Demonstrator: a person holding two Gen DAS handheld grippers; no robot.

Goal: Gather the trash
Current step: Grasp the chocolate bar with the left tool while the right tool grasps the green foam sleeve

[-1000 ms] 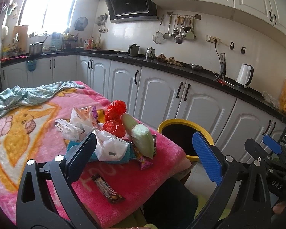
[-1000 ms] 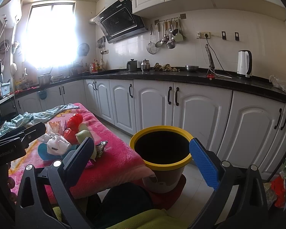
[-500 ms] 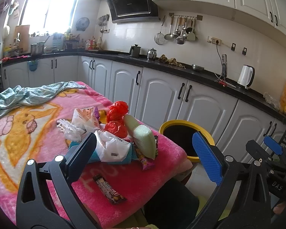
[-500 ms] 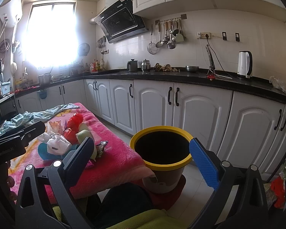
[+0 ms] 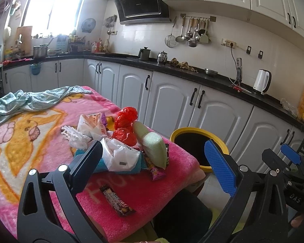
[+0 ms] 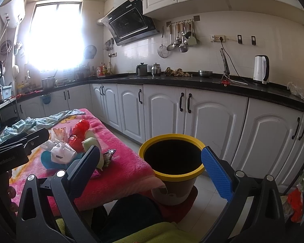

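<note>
A: Trash pile (image 5: 119, 141) is seen heaped near the far corner of the tabletop (image 5: 30, 141), which is covered by a pink blanket. Included: red bags (image 5: 124, 125), white plastic bag (image 5: 119, 156), green foam sleeve (image 5: 154, 149), snack wrapper (image 5: 157, 172). A candy bar wrapper (image 5: 117, 201) lies apart, nearer the camera.

B: Tool states?

A: Left tool (image 5: 154, 166) is held spread wide, nothing between the pads, hovering above the blanket's near edge. Right tool (image 6: 152, 164) is likewise spread and empty, aimed at the yellow-rimmed bin (image 6: 172, 174), which stands on the floor just beside the tabletop's corner.

B: Progress?

A: Nothing is gripped yet; whether anything is in the bin cannot be told, the inside is dark. The first pick is judged to be pending.

B: Risks?

A: Several. The white plastic bag is limp and tangled with its neighbours, so extra pieces could be dragged off the edge if it is lifted fast. The flat candy bar wrapper could be missed, with blanket pile pinched instead. The foam sleeve is light and could be squeezed out of the pads. The blanket could be tugged, and the whole heap shifted. A drop short of the rim would leave litter on the floor.
</note>
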